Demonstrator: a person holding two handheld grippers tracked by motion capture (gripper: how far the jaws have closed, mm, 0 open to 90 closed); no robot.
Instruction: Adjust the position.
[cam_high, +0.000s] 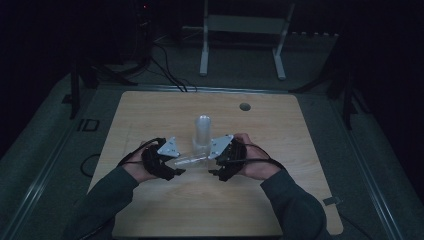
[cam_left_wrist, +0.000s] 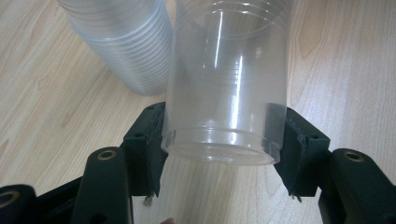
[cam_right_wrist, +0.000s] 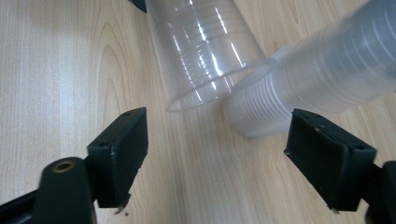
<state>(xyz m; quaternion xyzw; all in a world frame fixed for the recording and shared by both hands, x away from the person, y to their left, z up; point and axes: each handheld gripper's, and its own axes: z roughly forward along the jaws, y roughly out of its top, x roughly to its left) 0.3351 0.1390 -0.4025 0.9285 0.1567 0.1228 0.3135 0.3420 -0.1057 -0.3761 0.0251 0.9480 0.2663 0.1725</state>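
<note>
A clear plastic cup (cam_left_wrist: 226, 79) lies sideways above the wooden table (cam_high: 150, 115), its long axis running between the hands. The left gripper (cam_high: 172, 169) clamps its base; its open rim points toward the right gripper (cam_right_wrist: 217, 158), whose jaws stand apart, holding nothing. A cup stack (cam_high: 202, 131) stands, seemingly upright, just behind.

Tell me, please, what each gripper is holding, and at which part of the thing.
The left gripper holds a single clear plastic cup by its base, one finger on each side. The right gripper holds nothing; its fingers stand apart.
</note>
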